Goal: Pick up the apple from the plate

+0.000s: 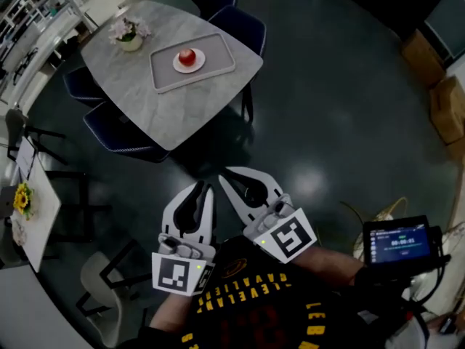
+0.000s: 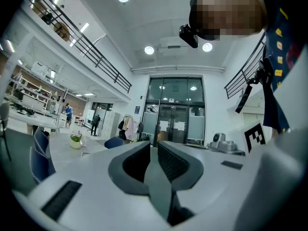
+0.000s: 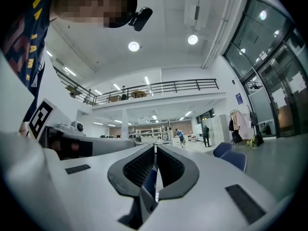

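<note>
A red apple point(image 1: 187, 57) rests on a small white plate point(image 1: 200, 65), which sits in a grey tray point(image 1: 219, 50) on the marble-grey table point(image 1: 145, 100) far ahead at the upper left of the head view. Both grippers are held close to the person's body, well short of the table and over the dark floor. My left gripper point(image 1: 209, 188) point(image 2: 153, 146) is shut with nothing between its jaws. My right gripper point(image 1: 223, 174) point(image 3: 156, 149) is beside it, also shut and empty. Neither gripper view shows the apple.
A flower pot point(image 1: 129, 35) point(image 2: 75, 140) stands at the table's far corner. Dark blue chairs point(image 1: 240, 24) surround the table. Cardboard boxes point(image 1: 436, 86) line the right side. A device with a lit screen point(image 1: 398, 242) sits at the lower right. A side table with a sunflower point(image 1: 22, 198) stands left.
</note>
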Motion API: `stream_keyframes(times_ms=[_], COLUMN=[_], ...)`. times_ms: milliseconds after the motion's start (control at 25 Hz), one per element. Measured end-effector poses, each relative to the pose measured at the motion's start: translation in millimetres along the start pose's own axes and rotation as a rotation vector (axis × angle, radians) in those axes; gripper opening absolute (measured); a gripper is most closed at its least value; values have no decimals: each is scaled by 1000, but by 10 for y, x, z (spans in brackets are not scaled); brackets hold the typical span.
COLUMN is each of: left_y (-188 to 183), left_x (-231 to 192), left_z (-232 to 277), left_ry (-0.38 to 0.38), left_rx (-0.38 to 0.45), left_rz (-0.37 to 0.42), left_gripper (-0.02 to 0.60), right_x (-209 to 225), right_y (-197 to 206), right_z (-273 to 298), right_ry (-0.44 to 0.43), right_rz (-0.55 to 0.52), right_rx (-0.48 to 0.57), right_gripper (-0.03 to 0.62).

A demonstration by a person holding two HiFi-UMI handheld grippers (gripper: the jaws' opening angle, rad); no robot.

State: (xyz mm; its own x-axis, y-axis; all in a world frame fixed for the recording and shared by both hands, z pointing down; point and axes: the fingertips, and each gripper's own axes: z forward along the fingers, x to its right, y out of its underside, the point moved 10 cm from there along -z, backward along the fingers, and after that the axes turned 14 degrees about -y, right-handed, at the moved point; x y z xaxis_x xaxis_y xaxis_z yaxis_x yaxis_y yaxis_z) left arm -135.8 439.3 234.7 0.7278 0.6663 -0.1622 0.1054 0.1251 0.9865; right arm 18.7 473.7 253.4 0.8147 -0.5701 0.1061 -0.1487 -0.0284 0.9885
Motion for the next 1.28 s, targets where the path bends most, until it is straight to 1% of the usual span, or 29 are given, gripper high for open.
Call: stream_keyframes(times_ms=[120, 200, 320, 520, 640, 760, 840, 880, 1000, 1160, 1280], left_y=[-43, -62, -89, -27, -47, -11, -47, -60, 1, 61, 59], left_x=[27, 5, -42, -78, -47, 28, 58, 51, -28, -152, -290], left_z=[634, 886, 983, 967, 1012, 1371, 1617, 1676, 1741, 1936, 2109], left_ry=[-18, -39, -84, -84, -74, -85, -96, -101, -122, -139, -141], left_rx=[19, 14, 6, 10, 61, 15, 14, 15, -24, -50, -57], left_rz=[-5, 9, 13, 5, -4, -1, -6, -8, -13, -27, -40], left_gripper=[52, 52, 52, 52, 52, 52, 52, 52, 52, 52, 52], right_x=[639, 915, 1040, 1080, 1119, 1510, 1755, 1812, 1888, 2050, 2180], right_y=[-13, -33, -67, -43, -18, -40, -65, -71, -38, 50, 76], right_z=[90, 139, 169, 180, 162, 172, 193, 208, 268, 385, 532], right_ry=[-15, -19, -17, -20, -18, -19, -24, -25, -23, -6, 1], right_rz=[16, 15, -3, -5, -2, 2, 7, 9, 21, 46, 39], right_rx=[-17, -19, -15, -21, -39, -48, -59, -63, -66, -89, -101], right_gripper=[6, 6, 6, 6, 6, 6, 6, 6, 6, 6, 6])
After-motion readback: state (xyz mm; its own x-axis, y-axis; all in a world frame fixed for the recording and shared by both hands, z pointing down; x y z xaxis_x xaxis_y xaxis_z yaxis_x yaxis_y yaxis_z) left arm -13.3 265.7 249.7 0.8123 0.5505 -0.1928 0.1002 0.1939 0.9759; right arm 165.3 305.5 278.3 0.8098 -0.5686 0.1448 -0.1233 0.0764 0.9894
